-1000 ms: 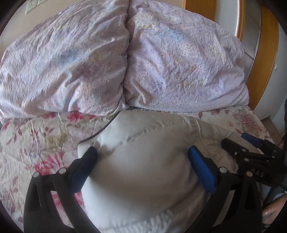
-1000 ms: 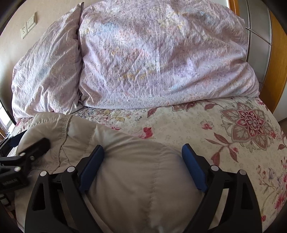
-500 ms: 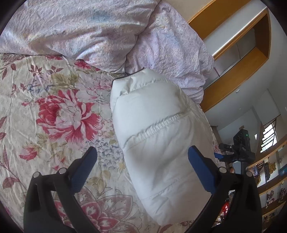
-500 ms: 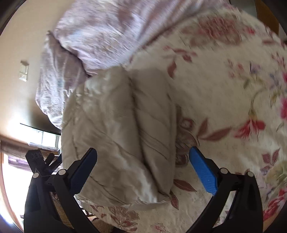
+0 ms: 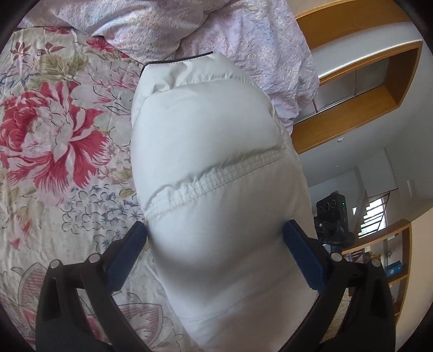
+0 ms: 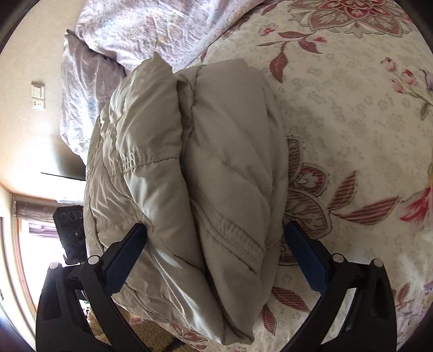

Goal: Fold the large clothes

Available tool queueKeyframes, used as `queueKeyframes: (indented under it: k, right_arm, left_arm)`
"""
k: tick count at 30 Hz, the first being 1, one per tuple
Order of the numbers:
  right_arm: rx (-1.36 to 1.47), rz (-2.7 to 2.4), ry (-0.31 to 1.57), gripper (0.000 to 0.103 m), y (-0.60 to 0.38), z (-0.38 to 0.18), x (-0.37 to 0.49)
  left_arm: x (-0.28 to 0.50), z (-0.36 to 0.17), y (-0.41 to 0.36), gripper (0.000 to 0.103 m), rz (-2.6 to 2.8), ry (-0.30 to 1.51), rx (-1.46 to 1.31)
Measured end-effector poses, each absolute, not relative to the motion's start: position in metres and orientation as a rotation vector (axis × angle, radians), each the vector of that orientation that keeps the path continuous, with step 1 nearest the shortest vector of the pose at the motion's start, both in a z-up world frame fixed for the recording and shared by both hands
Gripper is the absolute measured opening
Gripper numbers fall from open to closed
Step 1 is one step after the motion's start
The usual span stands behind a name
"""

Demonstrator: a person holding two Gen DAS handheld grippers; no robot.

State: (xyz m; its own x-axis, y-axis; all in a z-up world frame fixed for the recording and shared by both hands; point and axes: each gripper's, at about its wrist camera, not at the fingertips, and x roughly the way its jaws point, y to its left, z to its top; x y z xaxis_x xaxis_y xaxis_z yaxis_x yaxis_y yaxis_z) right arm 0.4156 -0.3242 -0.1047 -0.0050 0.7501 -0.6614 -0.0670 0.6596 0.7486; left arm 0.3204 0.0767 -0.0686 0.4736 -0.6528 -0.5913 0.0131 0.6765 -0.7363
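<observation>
So we've got the puffy off-white quilted down jacket (image 5: 216, 168) folded up into a fat bundle, lying on the bed on top of the cream bedspread with big red flowers (image 5: 54, 140), its far end right up against the crumpled pale lilac pillows (image 5: 167, 24) at the head. In the left wrist view the left tongs (image 5: 215, 235) straddle the near end of the bundle, spread wide, with both blue pads (image 5: 130, 246) right at the fabric on either side; we honestly can't tell whether they're squeezing it or just touching. In the right wrist view the jacket looks more beige and you can see the fold: one thick layer lies over another, with stitched seams running across. The right tongs (image 6: 215, 235) are as wide apart as they go and sit around the near part of the bundle; the left pad (image 6: 127, 254) is up against the fabric, while the right pad (image 6: 305, 254) stands just clear of it over the bedspread, so nothing's clamped there. Off to the side there's a black camera on a stand (image 5: 331, 216) beyond the bed edge, plus wooden shelving (image 5: 360, 89) on the wall.
</observation>
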Motion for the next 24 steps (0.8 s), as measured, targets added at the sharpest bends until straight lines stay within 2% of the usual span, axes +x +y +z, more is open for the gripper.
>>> queueKeyframes:
  k: [10,24]
  right_arm:
    - [0.609,0.844,1.455,0.102,-0.282,-0.107,0.429]
    - [0.619,0.924,1.354,0.102,-0.277,-0.109,0.423]
  left_arm:
    - [0.322,-0.072,0.082,0.101,-0.491,1.002,-0.743]
    - [0.311,-0.079,0.078,0.101,-0.491,0.950,-0.787]
